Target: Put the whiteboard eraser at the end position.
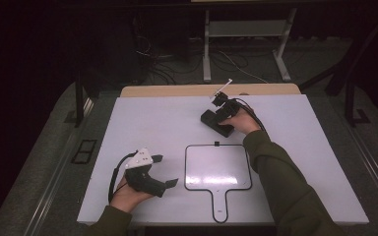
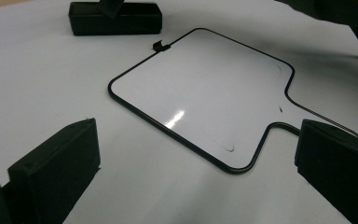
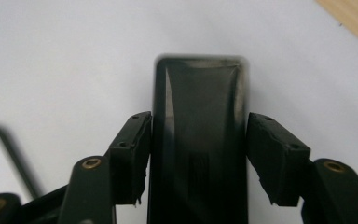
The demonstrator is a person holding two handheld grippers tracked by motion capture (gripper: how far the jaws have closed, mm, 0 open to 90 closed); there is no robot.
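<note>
While the right gripper (image 3: 198,154) clamps the black oblong block eraser (image 3: 200,140) across its width, the pickup is made and the wiping is judged not yet begun.

The eraser sits at the far side of the white table (image 1: 142,123), apart from the black-rimmed white paddle-shaped whiteboard (image 1: 218,167), which carries faint marks. The left gripper (image 1: 165,171) rests near the board, jaws spread and empty.

my right gripper (image 3: 199,154): matt black plastic pads, brass-look rivets | black block (image 3: 200,140): smooth, dull sheen | whiteboard (image 2: 205,93): glossy white, thin black rim | table (image 1: 152,123): matt white top, wood far edge
</note>
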